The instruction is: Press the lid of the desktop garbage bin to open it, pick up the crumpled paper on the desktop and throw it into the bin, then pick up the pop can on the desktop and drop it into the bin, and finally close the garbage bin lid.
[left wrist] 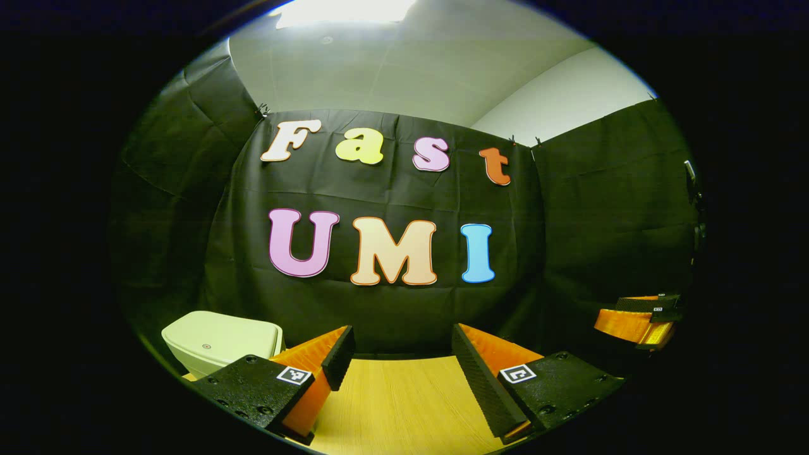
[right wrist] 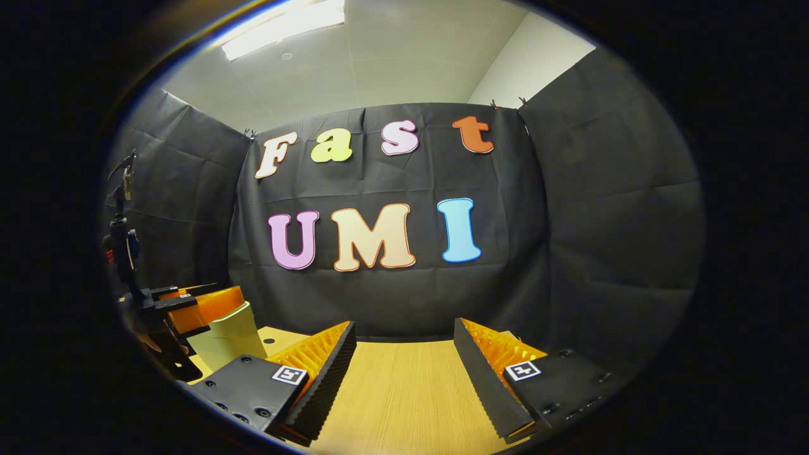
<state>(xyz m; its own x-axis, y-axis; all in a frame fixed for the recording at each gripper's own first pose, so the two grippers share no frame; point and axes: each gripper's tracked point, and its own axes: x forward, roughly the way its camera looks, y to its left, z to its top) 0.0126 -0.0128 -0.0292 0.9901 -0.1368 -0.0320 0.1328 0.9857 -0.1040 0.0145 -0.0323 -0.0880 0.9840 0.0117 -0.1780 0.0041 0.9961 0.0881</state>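
The pale desktop garbage bin (left wrist: 221, 341) stands on the wooden table, low on the left of the left gripper view, its lid down and flat. My left gripper (left wrist: 401, 341) hovers open just right of the bin, with nothing between its fingers. In the right gripper view the bin (right wrist: 231, 341) sits at the left, partly hidden behind the left gripper (right wrist: 193, 306). My right gripper (right wrist: 402, 335) is open over bare table, holding nothing. It also appears far off at the right edge of the left gripper view, as the right gripper (left wrist: 638, 316).
The wooden table (right wrist: 404, 404) runs forward to the black cloth wall (right wrist: 392, 303) close behind it. A hand (right wrist: 152, 341) holds the left gripper at the left edge. A dark stand (right wrist: 120, 246) rises in the left corner.
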